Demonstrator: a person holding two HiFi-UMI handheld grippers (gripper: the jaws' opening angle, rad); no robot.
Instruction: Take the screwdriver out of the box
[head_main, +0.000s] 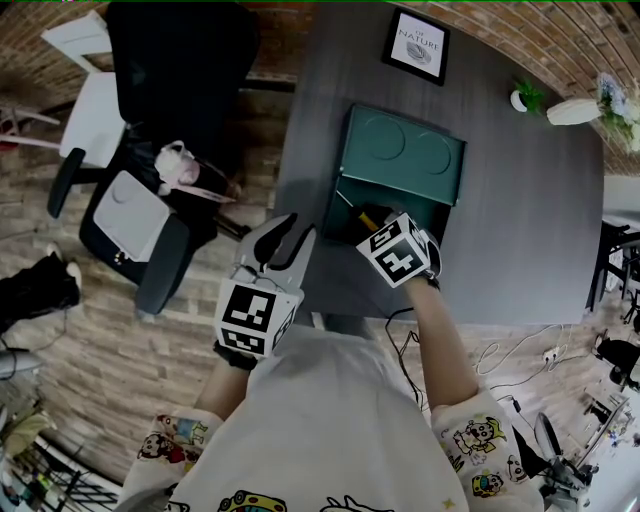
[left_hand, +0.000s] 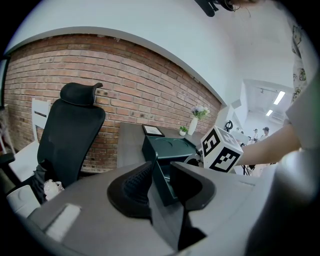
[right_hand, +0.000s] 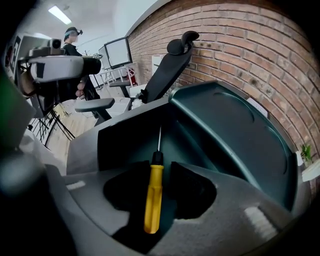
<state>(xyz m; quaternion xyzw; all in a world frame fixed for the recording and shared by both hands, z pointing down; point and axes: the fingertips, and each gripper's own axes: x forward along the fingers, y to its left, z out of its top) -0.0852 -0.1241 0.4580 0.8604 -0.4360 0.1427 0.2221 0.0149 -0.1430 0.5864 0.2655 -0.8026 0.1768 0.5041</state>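
Note:
A teal box (head_main: 400, 160) stands open on the dark table (head_main: 530, 230), its lid tipped back. Inside lies a screwdriver (right_hand: 153, 197) with a yellow handle and a thin shaft pointing deeper into the box (right_hand: 225, 135). My right gripper (right_hand: 160, 165) reaches down into the box with the handle between its jaws; a narrow gap shows beside the right pad, so it is open. In the head view its tips (head_main: 372, 222) are hidden behind its marker cube. My left gripper (head_main: 292, 235) hovers off the table's left front corner, open and empty, looking at the box (left_hand: 167, 147).
A framed picture (head_main: 415, 45), a small plant (head_main: 527, 97) and a vase of flowers (head_main: 585, 108) stand at the table's far side. A black office chair (head_main: 170, 60) is to the left on the wooden floor. Cables (head_main: 520, 345) lie at the right.

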